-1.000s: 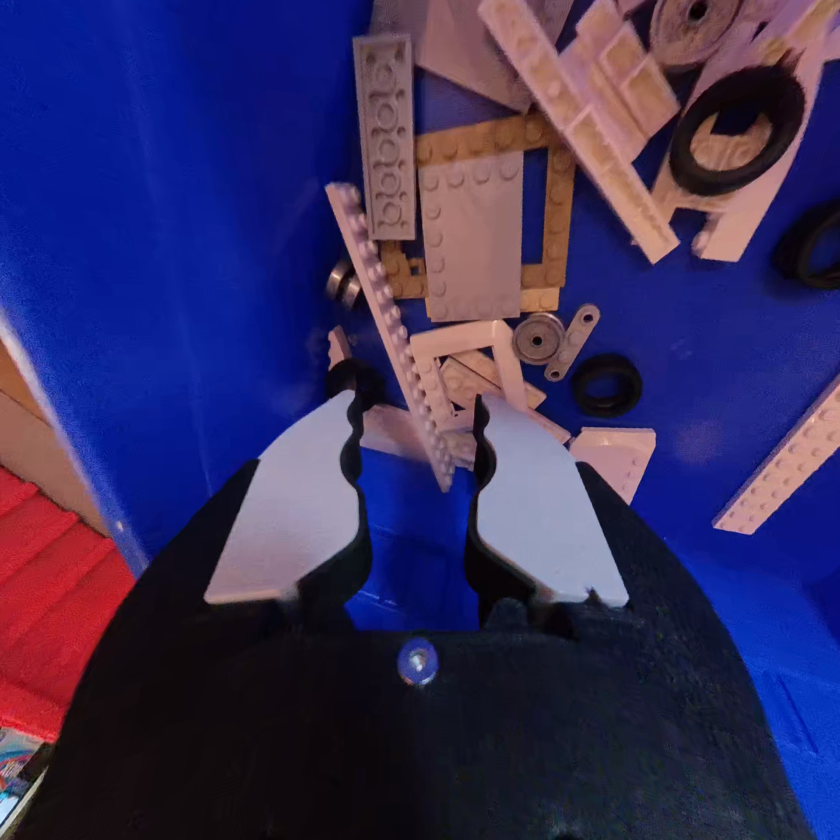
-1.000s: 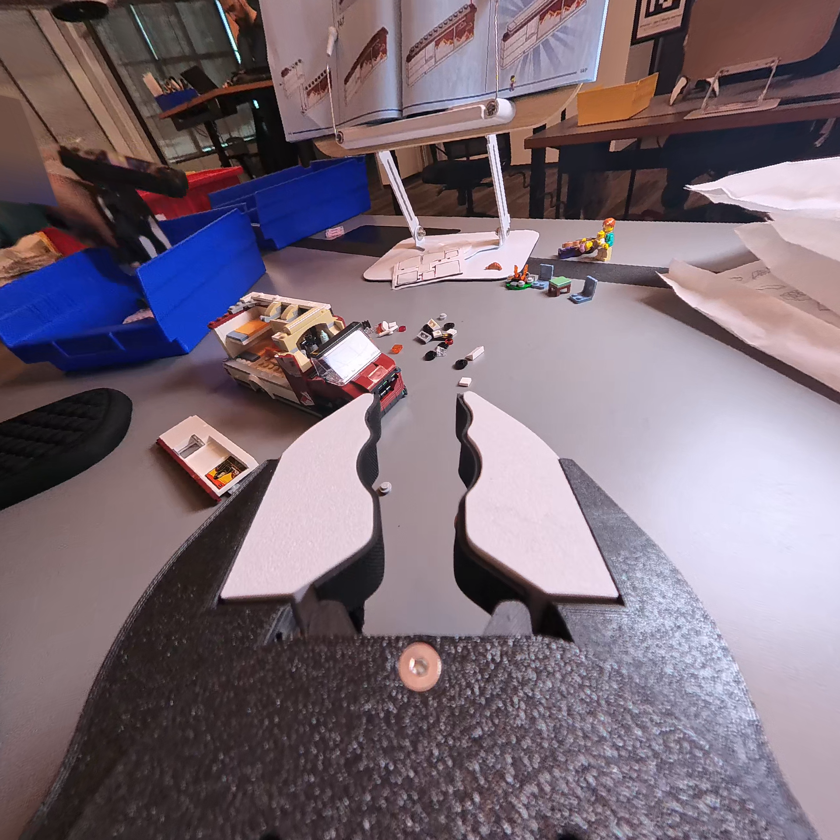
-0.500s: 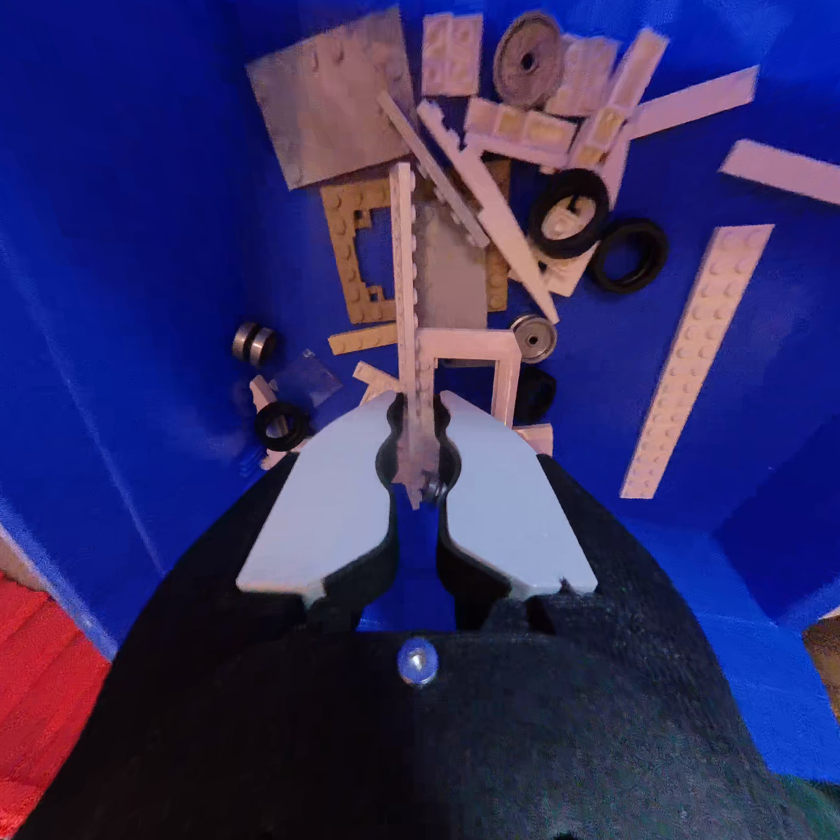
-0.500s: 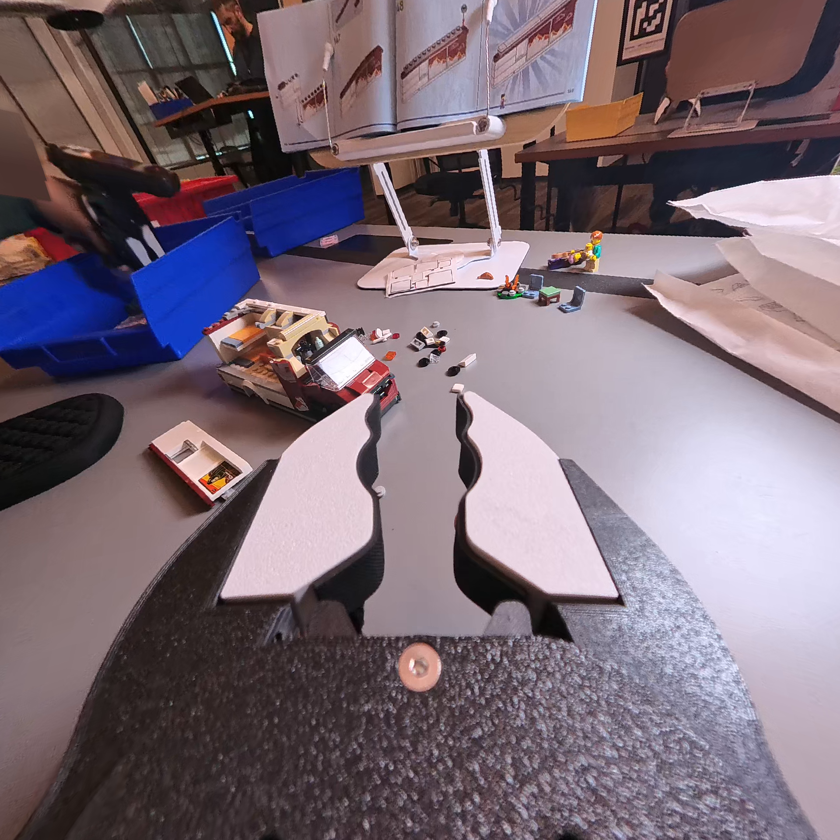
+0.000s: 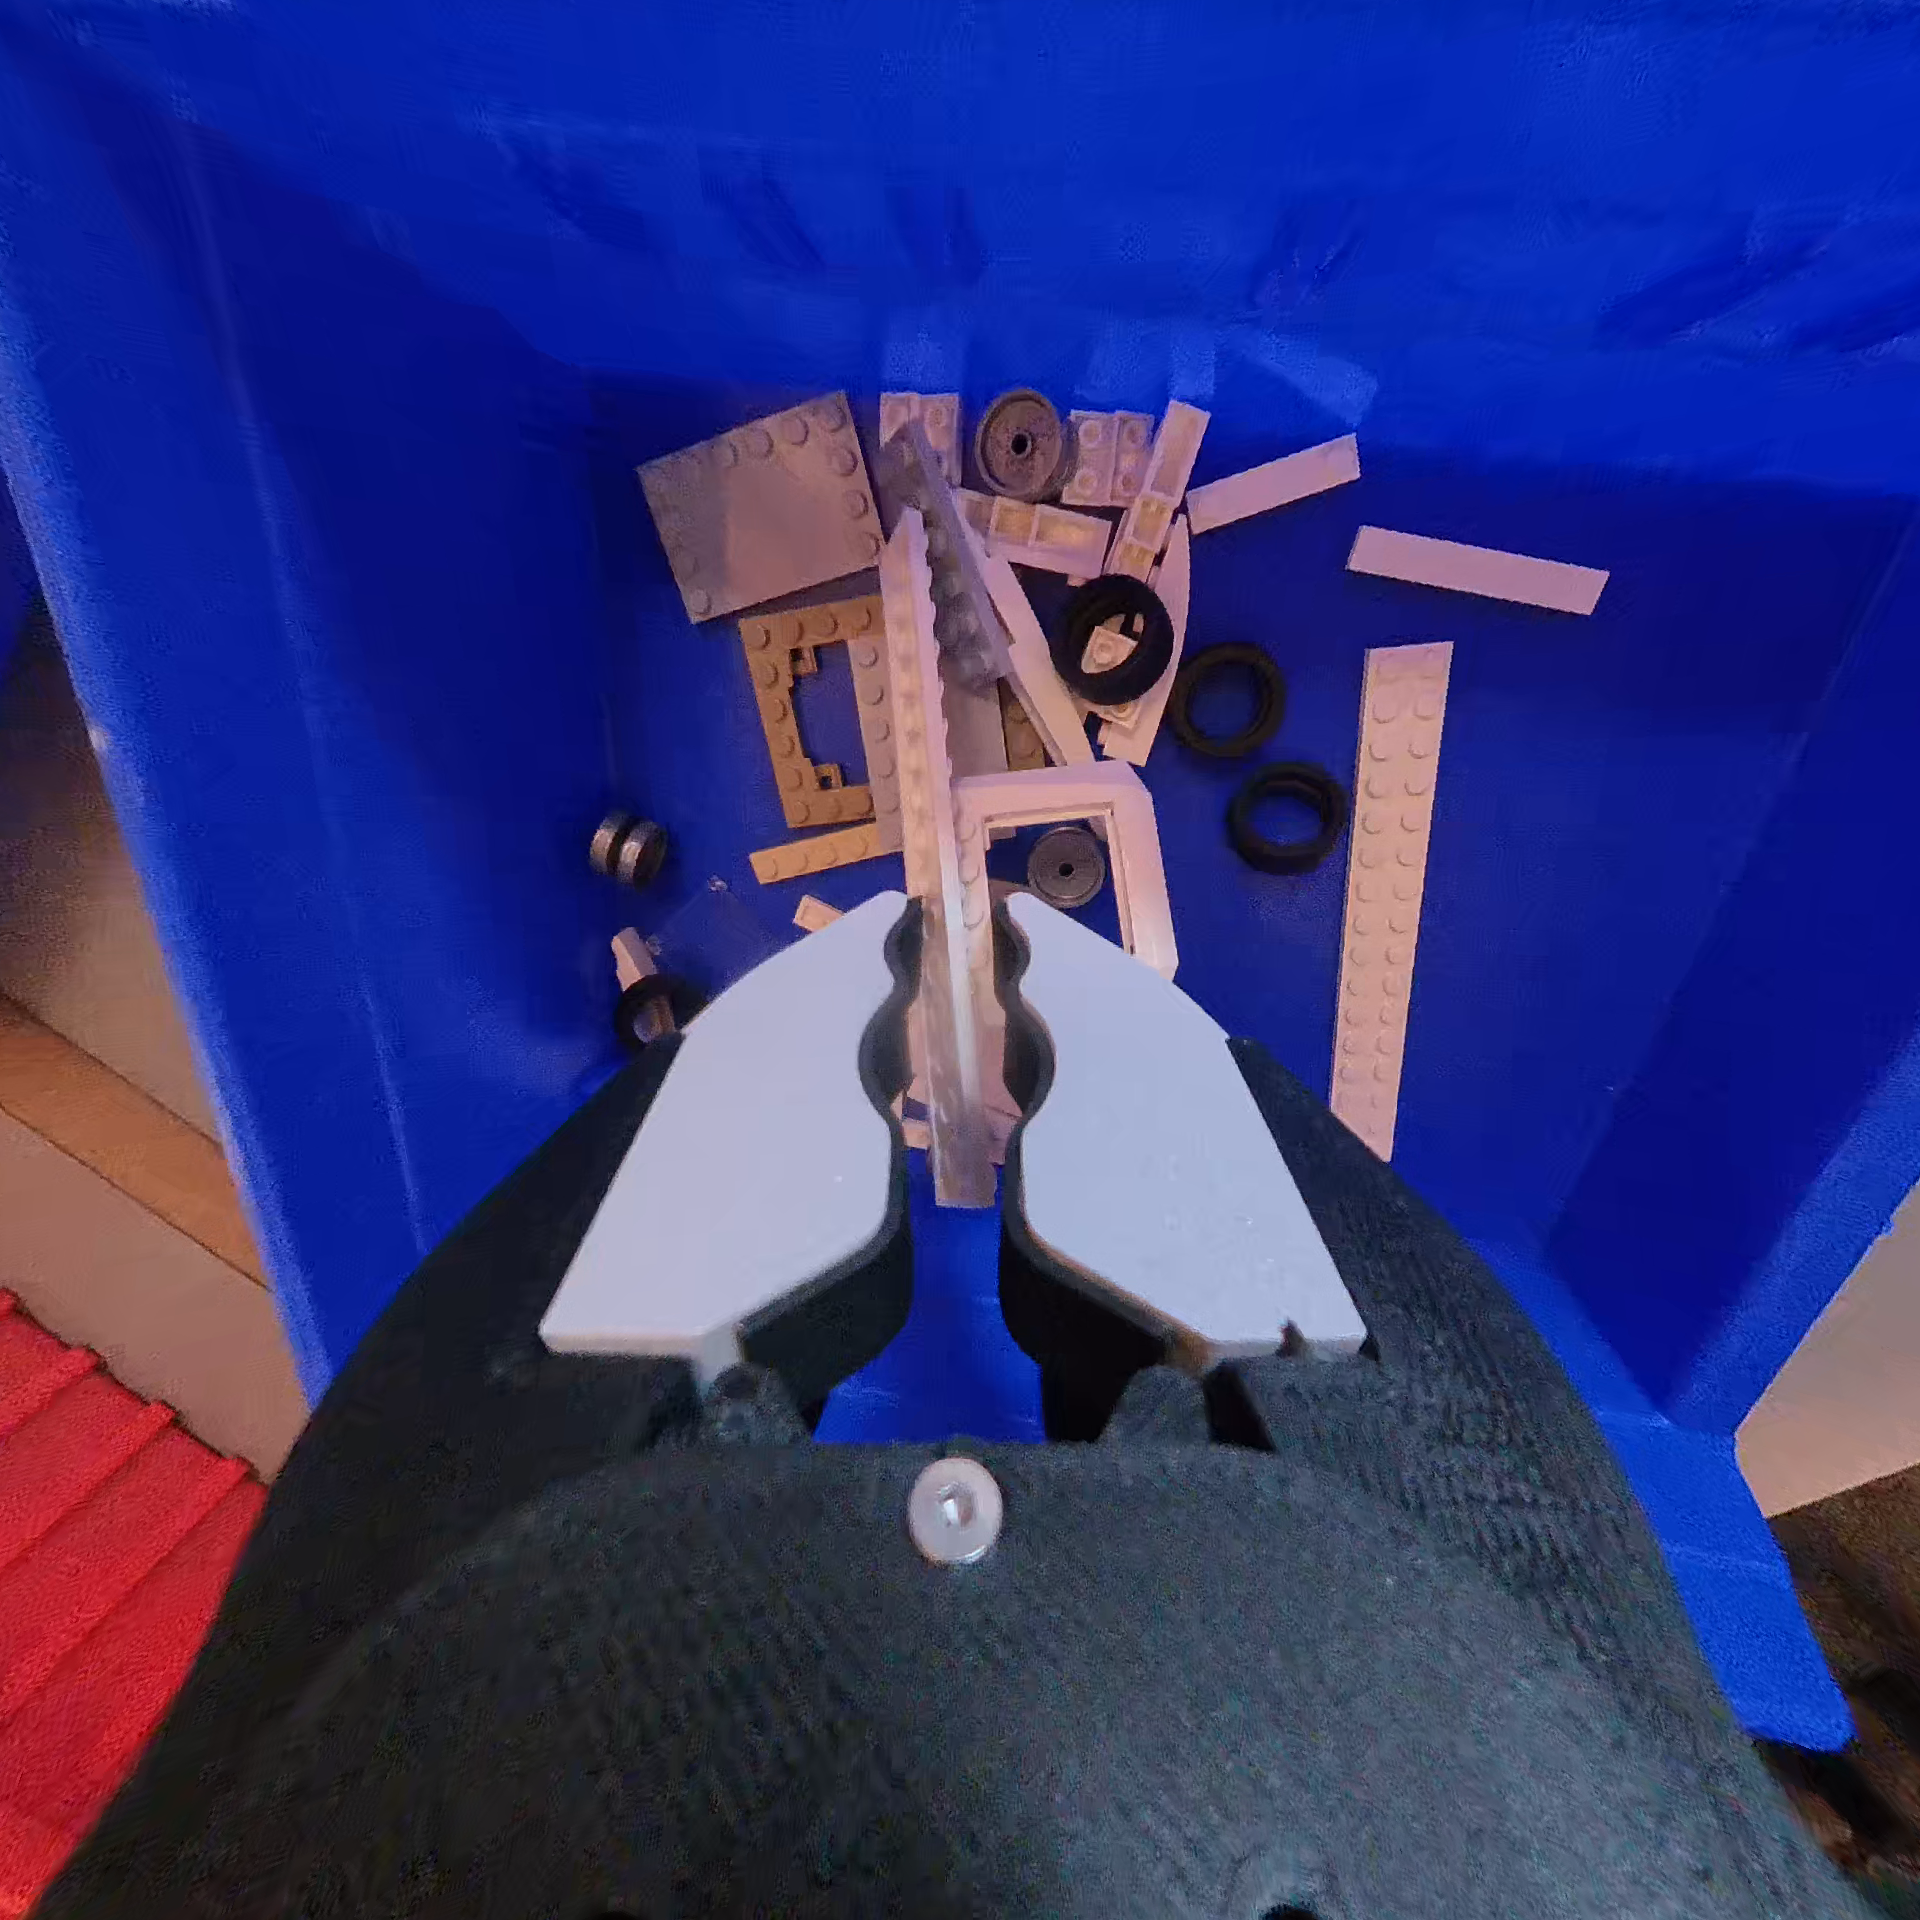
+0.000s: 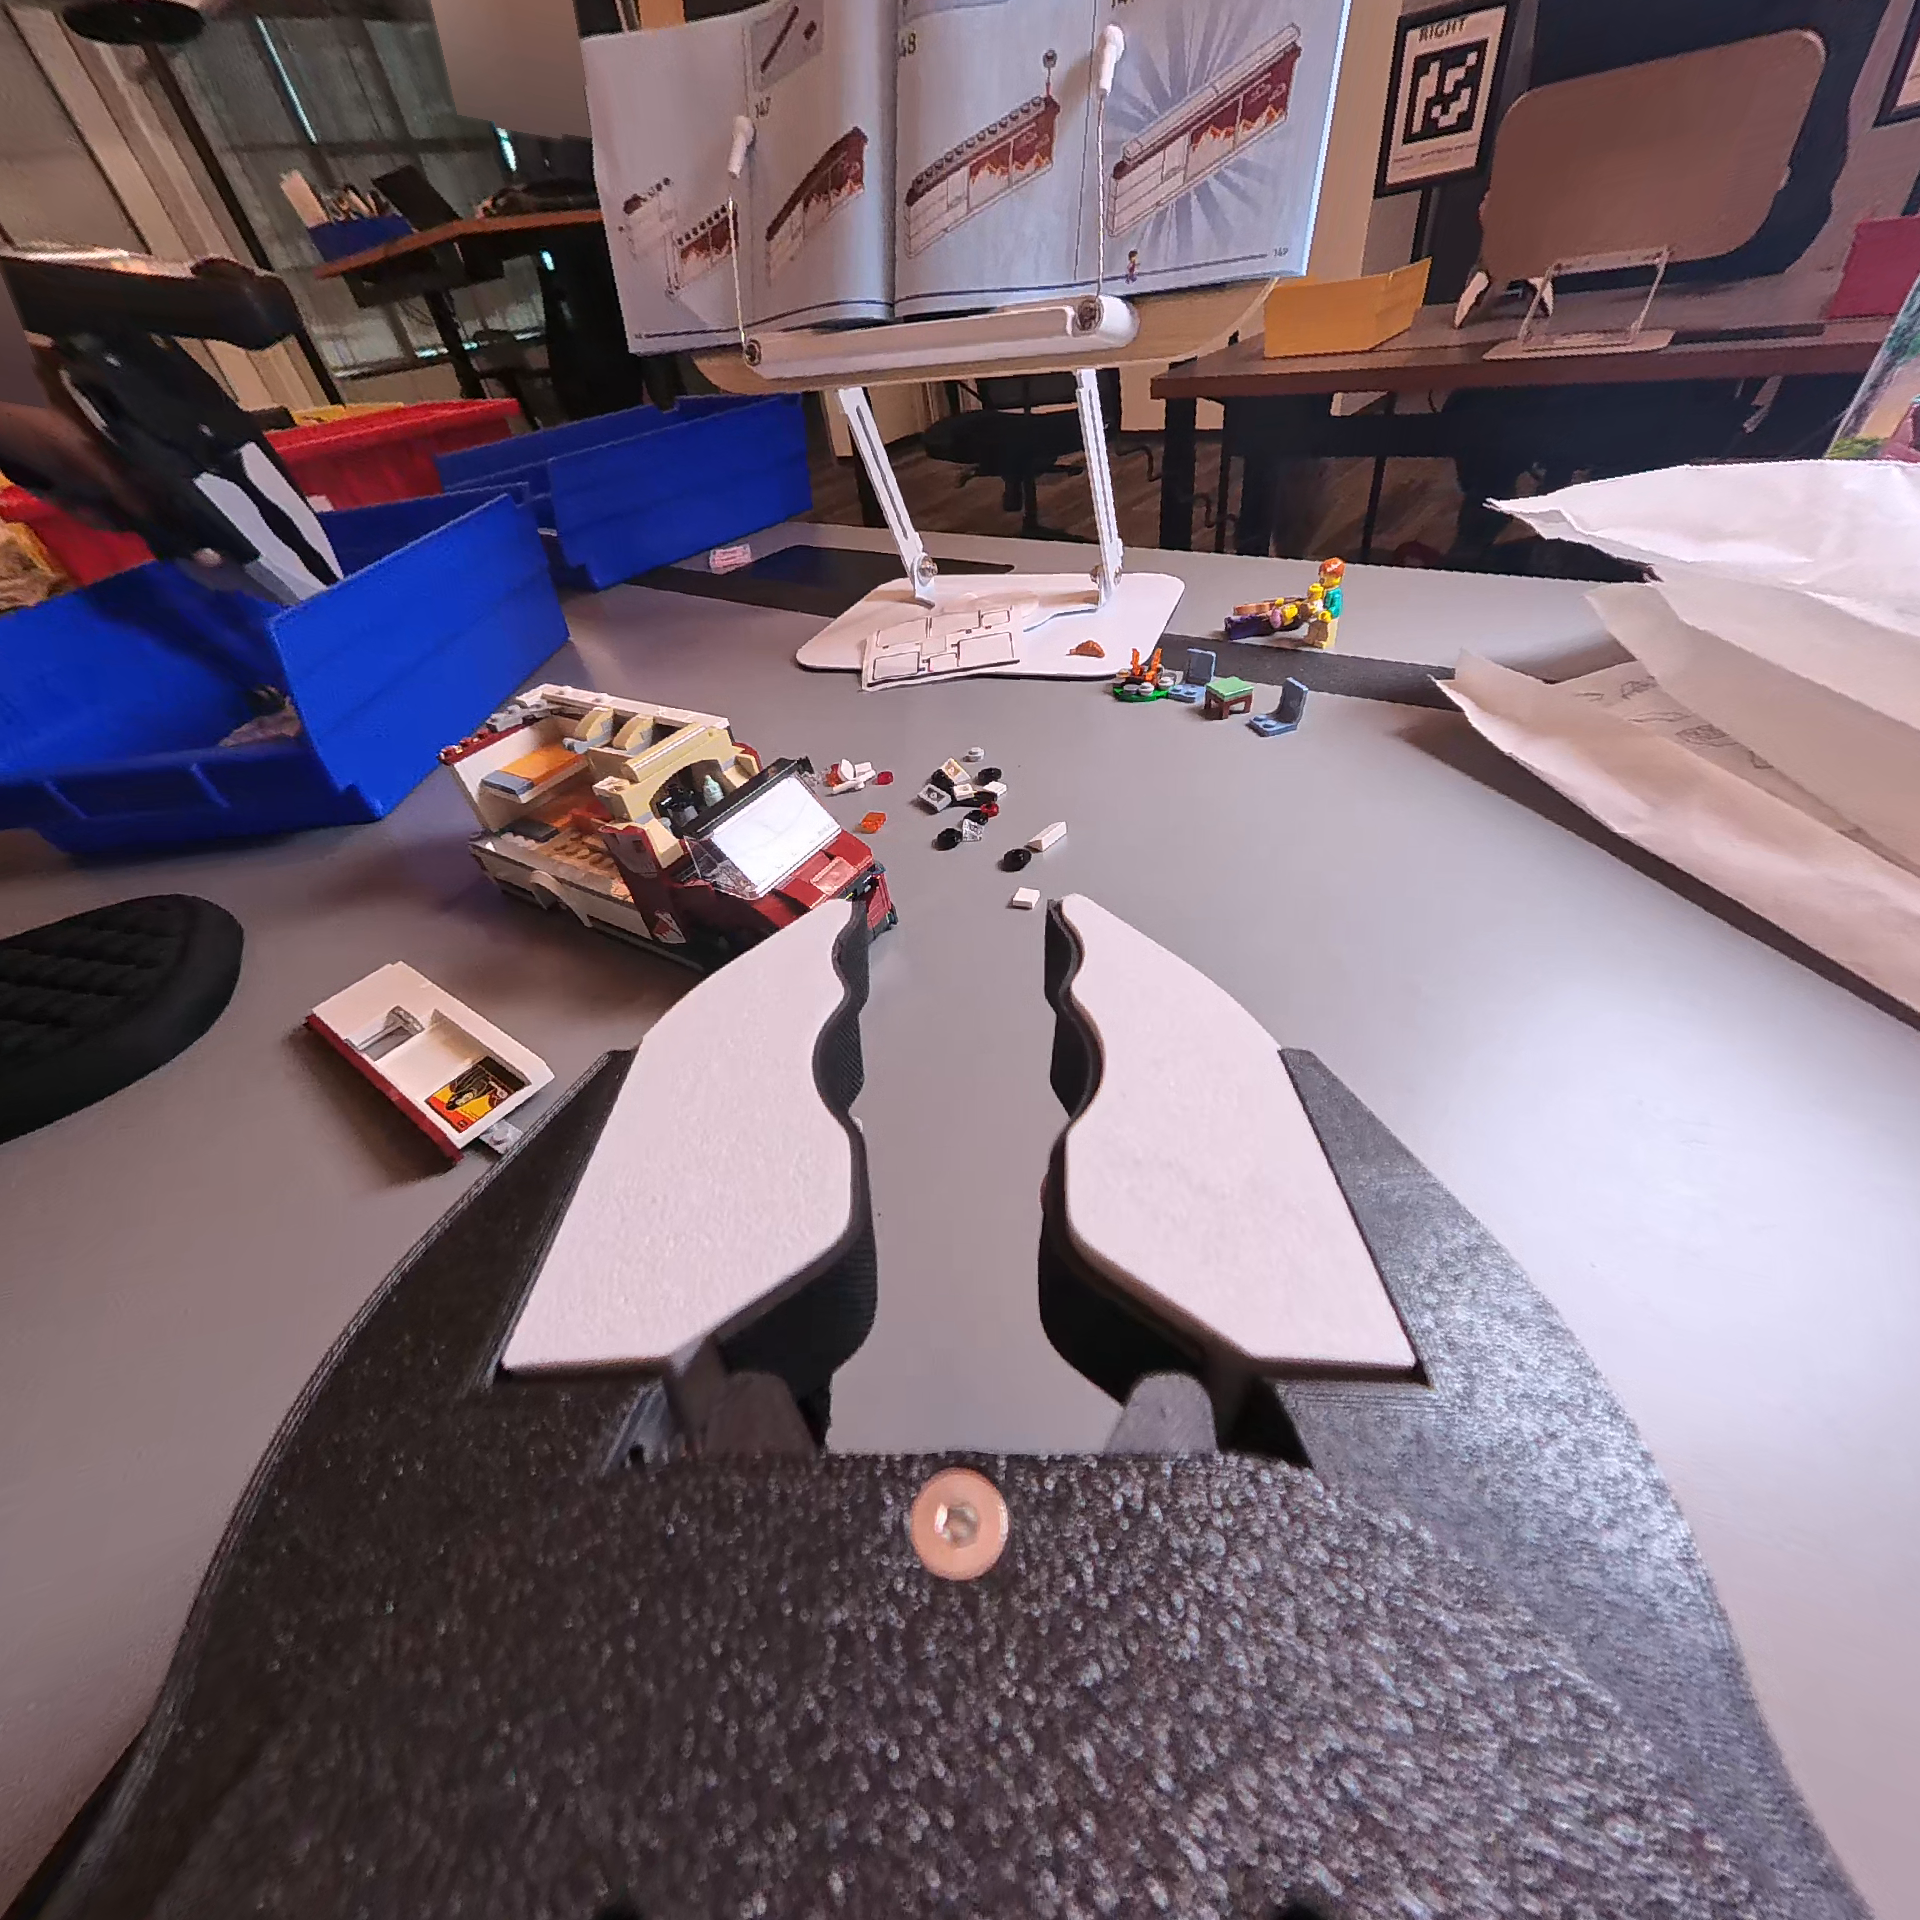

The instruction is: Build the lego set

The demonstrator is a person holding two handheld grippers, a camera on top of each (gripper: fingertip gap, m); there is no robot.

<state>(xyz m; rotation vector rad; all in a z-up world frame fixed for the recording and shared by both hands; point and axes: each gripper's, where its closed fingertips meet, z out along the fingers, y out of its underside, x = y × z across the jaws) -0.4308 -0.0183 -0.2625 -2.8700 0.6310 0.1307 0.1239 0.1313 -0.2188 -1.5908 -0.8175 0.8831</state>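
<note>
Lifted clear of the heap since half a second ago, a long, narrow white studded toy-brick plate [image 5: 935, 914] now stands on edge between the pale fingers of the left gripper [image 5: 956, 925], which is clamped on it from both sides, above the floor of a blue plastic bin [image 5: 364, 520]; a second ago the same gripper was spread wide over the pile with the plate lying loose. Below it in the bin lie a square grey studded plate [image 5: 764, 499], a tan frame-shaped plate [image 5: 810, 717], a white rectangular window frame [image 5: 1081, 831], three black rubber tyres [image 5: 1226, 698], a small grey wheel hub [image 5: 1065, 868] and another long white studded plate [image 5: 1387, 883] off to the right.

On the grey table [image 6: 1455, 1039], the right gripper [image 6: 956, 925] hangs with its fingers apart and nothing between them, much as a second ago. Just beyond its left fingertip sits a partly built dark red and cream toy-brick camper van [image 6: 665, 821], with a small white tile [image 6: 1027, 899] and a scatter of tiny loose pieces [image 6: 961, 795] near. Farther back, an open instruction booklet [image 6: 956, 156] rests on a white stand [image 6: 987, 613].
</note>
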